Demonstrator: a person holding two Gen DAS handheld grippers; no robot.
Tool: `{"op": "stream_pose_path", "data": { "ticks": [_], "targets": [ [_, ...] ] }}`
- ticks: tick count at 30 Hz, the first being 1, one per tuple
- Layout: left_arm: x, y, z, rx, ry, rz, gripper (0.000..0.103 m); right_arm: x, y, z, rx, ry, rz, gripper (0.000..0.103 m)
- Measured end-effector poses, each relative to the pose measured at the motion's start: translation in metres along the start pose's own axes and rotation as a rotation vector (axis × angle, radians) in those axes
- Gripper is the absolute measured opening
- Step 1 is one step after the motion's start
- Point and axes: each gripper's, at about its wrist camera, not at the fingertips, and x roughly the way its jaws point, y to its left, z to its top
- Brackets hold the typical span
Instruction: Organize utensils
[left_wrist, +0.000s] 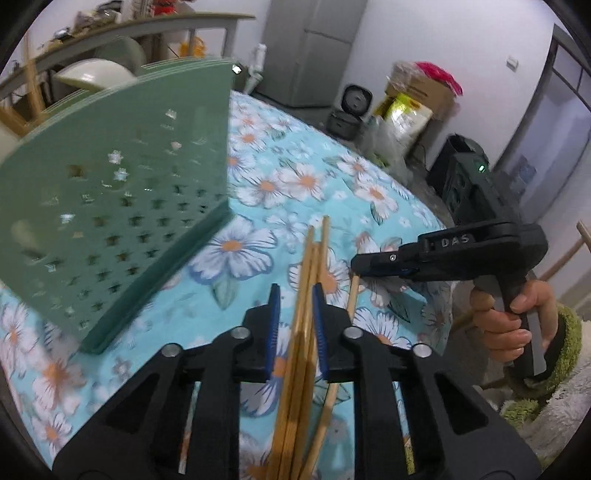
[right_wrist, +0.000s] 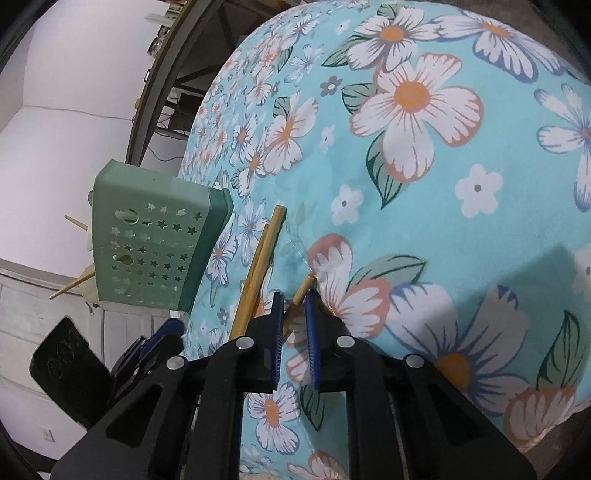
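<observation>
Bamboo chopsticks bundled, lying on floral cloth; green star-holed holder upright nearby, w/ utensils inside.

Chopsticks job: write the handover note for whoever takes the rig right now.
Left gripper: a bundle of wooden chopsticks sits between its fingers, lifted over the floral tablecloth; a firm clamp cannot be confirmed.
Right gripper: straddles a single chopstick lying on the cloth, jaws not closed on it.
Green perforated utensil holder stands to the left; some sticks already poke from it.
Left to do: bundle and single stick into the holder.
</observation>
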Motion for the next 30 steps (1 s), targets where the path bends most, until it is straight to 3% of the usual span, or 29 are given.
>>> {"op": "stream_pose_path", "data": {
  "ticks": [5,12,30],
  "targets": [
    [0.018,-0.006,-0.001,0.034,0.063,-0.029,0.007,-0.003,-0.004,0.001,0.001,0.002,0.011,0.012],
    [0.036,-0.003,-0.002,0.028,0.122,-0.005,0.004,-0.004,-0.005,-0.001,-0.014,-0.008,0.017,0.012],
    [0.055,-0.011,0.008,0.076,0.182,0.035,0.004,-0.006,-0.009,-0.003,-0.014,-0.019,0.029,0.012]
  ]
}}
